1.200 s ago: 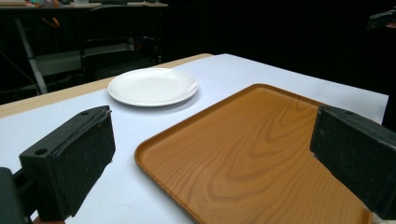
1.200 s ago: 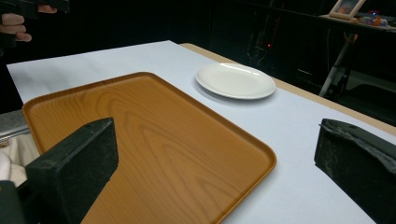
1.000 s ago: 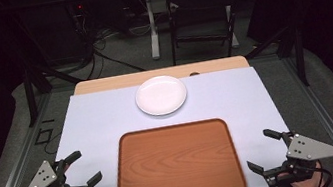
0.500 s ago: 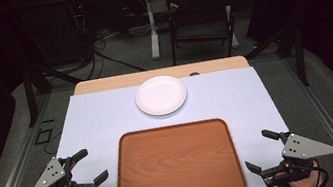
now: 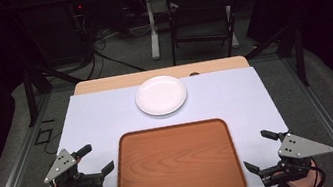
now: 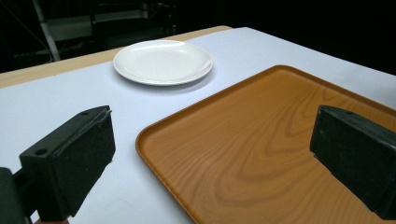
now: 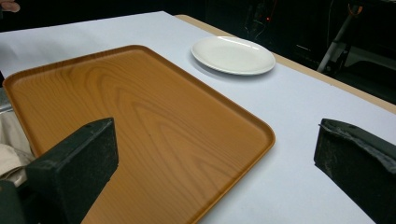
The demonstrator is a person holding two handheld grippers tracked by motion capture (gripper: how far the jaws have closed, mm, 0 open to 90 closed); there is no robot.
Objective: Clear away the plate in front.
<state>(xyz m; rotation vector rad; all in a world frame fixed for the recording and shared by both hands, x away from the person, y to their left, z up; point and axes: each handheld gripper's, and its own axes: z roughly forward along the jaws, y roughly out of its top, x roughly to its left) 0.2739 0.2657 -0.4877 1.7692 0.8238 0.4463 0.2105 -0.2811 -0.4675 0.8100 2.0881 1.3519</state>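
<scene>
I hold my left hand-held gripper and right hand-held gripper at either side of the tray, jaws apart and holding nothing, angled inward, I judge, to take its edges. The tray lies flat at the worktop's near edge, the plate just beyond it.

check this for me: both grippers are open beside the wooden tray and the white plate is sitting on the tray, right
Not quite. The white plate is not on the wooden tray; it sits on the pale table cover beyond the tray's far edge, apart from it, as the high view shows. The left gripper and right gripper are indeed open beside the tray.
</scene>
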